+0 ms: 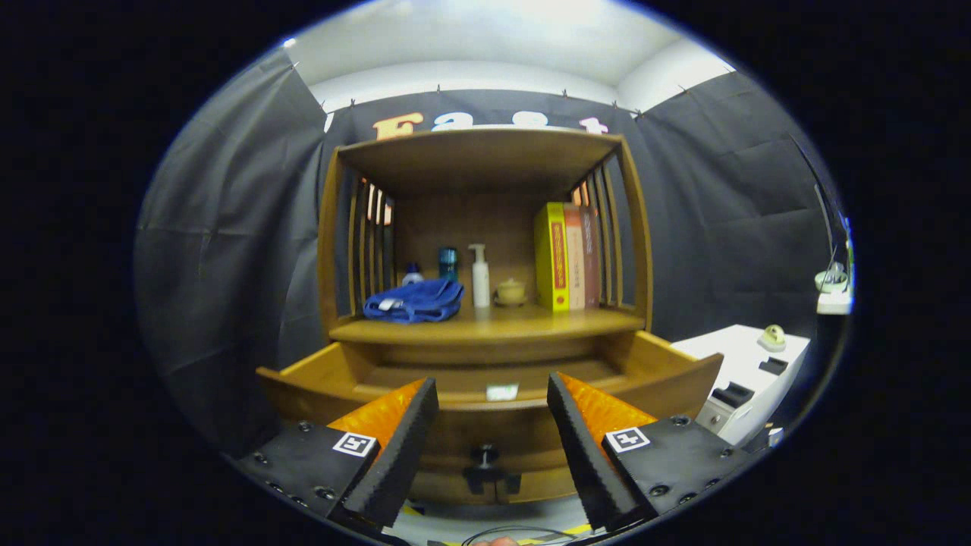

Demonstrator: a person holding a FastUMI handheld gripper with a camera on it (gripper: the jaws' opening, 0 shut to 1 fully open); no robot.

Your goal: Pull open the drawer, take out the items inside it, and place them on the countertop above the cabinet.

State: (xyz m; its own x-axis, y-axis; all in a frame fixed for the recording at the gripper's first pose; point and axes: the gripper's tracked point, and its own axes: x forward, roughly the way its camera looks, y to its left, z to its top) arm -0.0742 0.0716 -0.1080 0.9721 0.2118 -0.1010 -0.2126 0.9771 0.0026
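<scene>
The wooden cabinet's drawer [485, 371] stands pulled out toward me, its dark knob [485, 456] on the front panel between my fingers. A small white item [501, 391] lies on the drawer floor near the front wall. On the countertop [493, 324] above the drawer rests a folded blue cloth [414, 300], beside a white pump bottle [480, 275], a small tan pot [510, 292] and upright books [565, 256]. My gripper [491, 394] is open, nothing between its orange-and-black fingers [402, 425], which hover just in front of the drawer.
A teal can [448, 262] and a small blue-capped bottle [412, 273] stand behind the cloth. A white unit [747, 379] with dark items sits to the right of the drawer. Slatted sides and a top shelf [478, 148] enclose the countertop space.
</scene>
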